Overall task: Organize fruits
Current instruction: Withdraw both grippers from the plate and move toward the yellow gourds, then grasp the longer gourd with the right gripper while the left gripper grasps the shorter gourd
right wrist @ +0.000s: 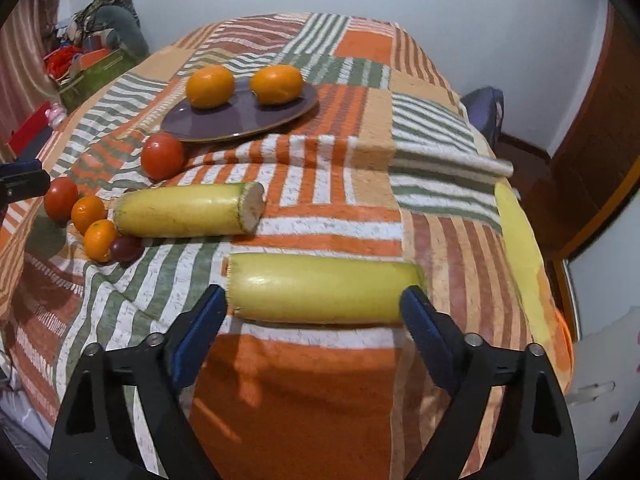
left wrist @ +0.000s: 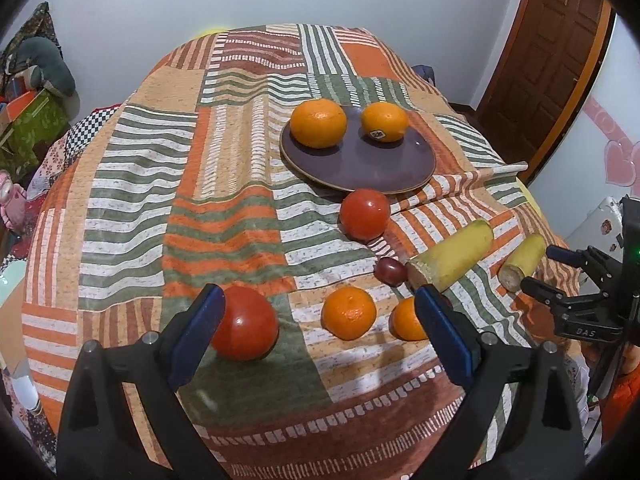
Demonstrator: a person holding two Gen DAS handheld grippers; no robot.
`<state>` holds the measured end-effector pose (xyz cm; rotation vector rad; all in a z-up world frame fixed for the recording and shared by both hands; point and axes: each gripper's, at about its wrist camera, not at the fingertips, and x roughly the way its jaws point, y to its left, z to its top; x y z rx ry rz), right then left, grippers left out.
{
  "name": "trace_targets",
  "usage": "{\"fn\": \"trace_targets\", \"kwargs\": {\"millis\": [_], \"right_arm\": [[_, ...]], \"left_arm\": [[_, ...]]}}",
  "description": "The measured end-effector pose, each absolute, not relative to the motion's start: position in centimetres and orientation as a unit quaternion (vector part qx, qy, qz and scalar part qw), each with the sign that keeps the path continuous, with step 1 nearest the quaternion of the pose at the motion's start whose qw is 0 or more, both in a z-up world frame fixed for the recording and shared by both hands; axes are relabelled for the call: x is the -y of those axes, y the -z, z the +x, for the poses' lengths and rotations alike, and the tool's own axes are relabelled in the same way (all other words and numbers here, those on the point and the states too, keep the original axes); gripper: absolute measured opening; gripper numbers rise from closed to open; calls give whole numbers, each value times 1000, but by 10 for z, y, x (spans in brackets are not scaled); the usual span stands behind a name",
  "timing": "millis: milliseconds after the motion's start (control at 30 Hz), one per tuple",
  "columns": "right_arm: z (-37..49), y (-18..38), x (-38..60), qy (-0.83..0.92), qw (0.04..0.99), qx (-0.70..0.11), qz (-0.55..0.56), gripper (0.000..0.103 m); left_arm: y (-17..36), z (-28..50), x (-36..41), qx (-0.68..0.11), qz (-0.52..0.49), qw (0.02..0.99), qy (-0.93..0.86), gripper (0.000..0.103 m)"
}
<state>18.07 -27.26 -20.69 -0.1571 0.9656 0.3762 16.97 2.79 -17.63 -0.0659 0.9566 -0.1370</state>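
A purple plate [left wrist: 360, 164] [right wrist: 224, 120] holds two oranges [left wrist: 318, 123] [left wrist: 385, 122]. On the striped cloth lie two red tomatoes [left wrist: 365, 214] [left wrist: 246, 324], two small mandarins [left wrist: 349, 312] [left wrist: 406, 320], a dark plum [left wrist: 390, 271] and two yellow cut gourd pieces [left wrist: 456, 254] [left wrist: 522, 261]. My left gripper [left wrist: 318, 312] is open above the near tomato and a mandarin. My right gripper [right wrist: 314, 308] is open, its jaws either side of the nearer gourd piece [right wrist: 320, 292], not closed on it. The other gourd piece [right wrist: 188, 210] lies further left.
The cloth [left wrist: 160, 200] covers a rounded table that drops off at all sides. A folded cloth ridge [right wrist: 448, 164] lies right of the plate. A wooden door [left wrist: 548, 48] stands at the back right, boxes and clutter [left wrist: 32, 120] at the left.
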Motion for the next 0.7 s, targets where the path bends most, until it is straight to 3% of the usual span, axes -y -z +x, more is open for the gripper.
{"fn": "trace_targets", "kwargs": {"millis": [267, 467, 700], "right_arm": [[182, 183, 300, -166, 871, -462, 21, 82], [209, 209, 301, -128, 855, -499, 59, 84], [213, 210, 282, -107, 872, -476, 20, 86]], "left_arm": [[182, 171, -29, -459, -43, 884, 74, 97], [183, 171, -35, -457, -56, 884, 76, 97], [184, 179, -35, -458, -58, 884, 71, 97]]}}
